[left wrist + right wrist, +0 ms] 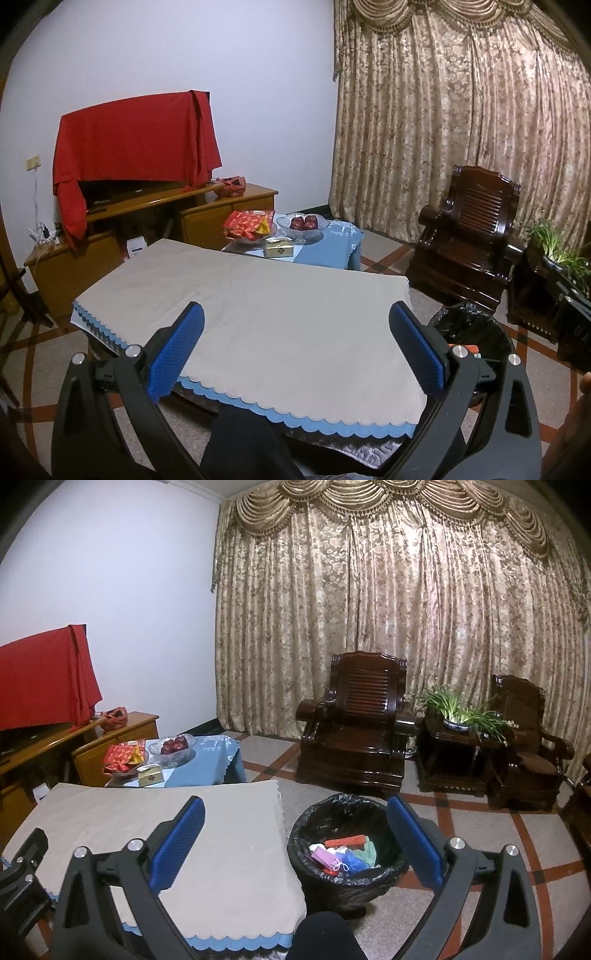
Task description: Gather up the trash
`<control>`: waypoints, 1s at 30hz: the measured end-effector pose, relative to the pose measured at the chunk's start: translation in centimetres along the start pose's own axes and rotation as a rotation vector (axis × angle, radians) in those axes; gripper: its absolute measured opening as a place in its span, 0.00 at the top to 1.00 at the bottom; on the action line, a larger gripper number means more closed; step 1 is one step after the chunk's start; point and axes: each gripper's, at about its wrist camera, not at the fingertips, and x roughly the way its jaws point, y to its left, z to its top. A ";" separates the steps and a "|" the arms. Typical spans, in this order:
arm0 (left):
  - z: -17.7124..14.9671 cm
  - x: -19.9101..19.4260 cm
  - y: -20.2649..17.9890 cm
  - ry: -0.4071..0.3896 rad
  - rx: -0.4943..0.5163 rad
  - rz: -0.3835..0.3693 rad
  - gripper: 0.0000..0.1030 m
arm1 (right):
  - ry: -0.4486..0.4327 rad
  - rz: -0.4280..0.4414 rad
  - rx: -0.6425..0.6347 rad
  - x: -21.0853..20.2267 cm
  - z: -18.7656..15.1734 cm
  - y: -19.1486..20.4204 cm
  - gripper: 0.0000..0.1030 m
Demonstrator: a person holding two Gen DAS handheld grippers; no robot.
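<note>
Black-lined bin [347, 853] right of the beige-clothed surface [147, 823] holds light, crushable wrappers [343, 853]; pinch edges. Left gripper [295, 350] and right gripper [295, 845] both spread, empty.

Left tongs [295, 325] first: two matte black arms, each with a long slot cut through it, each tipped with a flat blue pad [177, 349] carrying a fine dotted grip texture. Round silver screw heads [133, 350] sit at the pivots, two on each side. Over to the right tongs [295, 819], and it's the same build — black slotted arms, blue textured pads [415, 840], silver screws [456, 843]. Down at the bottom edge, a dark rounded shape [325, 938], too blurred to call.
</note>
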 end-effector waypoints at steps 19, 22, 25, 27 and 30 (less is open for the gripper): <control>-0.4 0.0 0.0 -0.001 0.002 0.002 0.06 | 0.001 -0.014 0.023 -0.2 -0.3 -0.8 0.06; -0.4 -0.1 0.0 -0.001 0.001 0.003 0.06 | 0.001 -0.015 0.024 -0.3 -0.2 -0.8 0.06; -0.4 -0.1 0.0 0.000 0.000 0.002 0.06 | 0.002 -0.014 0.025 -0.2 -0.3 -0.8 0.06; -0.3 -0.1 0.0 0.000 0.000 0.002 0.06 | 0.001 -0.016 0.025 -0.3 -0.2 -0.9 0.06; -0.3 -0.1 0.0 0.001 0.000 0.002 0.06 | 0.000 -0.018 0.027 -0.4 -0.3 -0.9 0.06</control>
